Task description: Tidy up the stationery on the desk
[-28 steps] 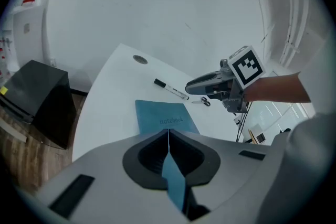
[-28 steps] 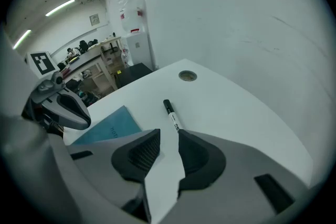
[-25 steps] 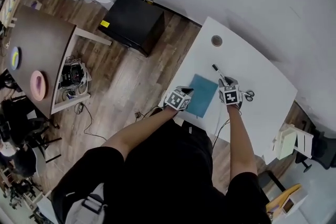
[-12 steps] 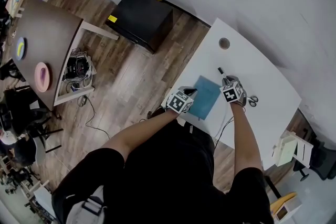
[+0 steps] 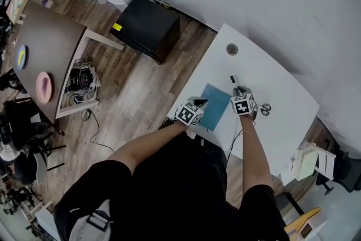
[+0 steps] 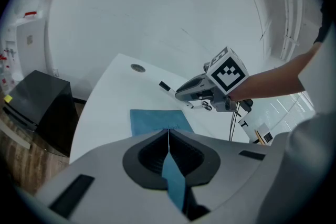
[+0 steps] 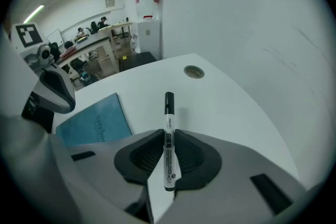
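A white marker with a black cap (image 7: 168,128) sticks forward from my right gripper (image 7: 169,136), whose jaws are shut on its barrel. In the head view this marker (image 5: 232,81) points toward the back of the white desk (image 5: 282,87). A blue notebook (image 5: 217,100) lies flat on the desk near its front edge. My left gripper (image 6: 168,132) is shut on the near edge of the notebook (image 6: 157,119). Small scissors (image 5: 264,109) lie just right of the right gripper (image 5: 241,93).
A round cable hole (image 5: 232,49) sits at the desk's far left part. A black cabinet (image 5: 144,24) stands on the wooden floor left of the desk. A brown table (image 5: 39,48) and cables (image 5: 79,79) are further left. A cord (image 5: 232,141) hangs off the desk's front edge.
The head camera has shifted a little. Both grippers keep their places over the desk, the right still holding the marker and the left still at the notebook's edge.
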The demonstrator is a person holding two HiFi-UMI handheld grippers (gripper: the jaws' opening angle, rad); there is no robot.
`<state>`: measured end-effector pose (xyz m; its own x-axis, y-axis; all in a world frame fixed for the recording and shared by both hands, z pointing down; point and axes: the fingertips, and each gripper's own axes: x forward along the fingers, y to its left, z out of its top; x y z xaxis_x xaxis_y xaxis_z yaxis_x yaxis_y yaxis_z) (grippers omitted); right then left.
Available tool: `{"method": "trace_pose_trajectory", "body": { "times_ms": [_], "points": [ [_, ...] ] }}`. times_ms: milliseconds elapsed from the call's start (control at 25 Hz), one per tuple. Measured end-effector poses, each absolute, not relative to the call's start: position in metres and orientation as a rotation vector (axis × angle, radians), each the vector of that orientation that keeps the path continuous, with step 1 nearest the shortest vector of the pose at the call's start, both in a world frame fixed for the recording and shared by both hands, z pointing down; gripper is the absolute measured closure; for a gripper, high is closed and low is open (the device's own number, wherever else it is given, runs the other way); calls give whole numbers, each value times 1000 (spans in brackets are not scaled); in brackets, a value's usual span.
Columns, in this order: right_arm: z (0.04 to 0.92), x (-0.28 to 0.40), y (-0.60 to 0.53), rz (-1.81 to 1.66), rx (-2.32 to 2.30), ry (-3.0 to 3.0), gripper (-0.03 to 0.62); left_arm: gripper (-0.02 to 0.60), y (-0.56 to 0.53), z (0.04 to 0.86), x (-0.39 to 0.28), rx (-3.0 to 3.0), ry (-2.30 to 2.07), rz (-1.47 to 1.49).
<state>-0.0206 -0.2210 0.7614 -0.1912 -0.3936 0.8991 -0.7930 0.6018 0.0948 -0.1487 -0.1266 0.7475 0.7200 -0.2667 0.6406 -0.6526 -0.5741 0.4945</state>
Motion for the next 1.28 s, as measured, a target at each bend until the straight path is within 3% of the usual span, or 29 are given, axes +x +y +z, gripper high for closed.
{"method": "trace_pose_trajectory", "body": {
  "times_ms": [640, 1280],
  "points": [
    [744, -8, -104, 1145, 1514, -1816, 516, 563, -89, 758, -125, 2276, -554, 871],
    [784, -23, -65, 1408, 1652, -1657, 514, 563, -80, 754, -150, 2297, -487, 885]
  ]
}}
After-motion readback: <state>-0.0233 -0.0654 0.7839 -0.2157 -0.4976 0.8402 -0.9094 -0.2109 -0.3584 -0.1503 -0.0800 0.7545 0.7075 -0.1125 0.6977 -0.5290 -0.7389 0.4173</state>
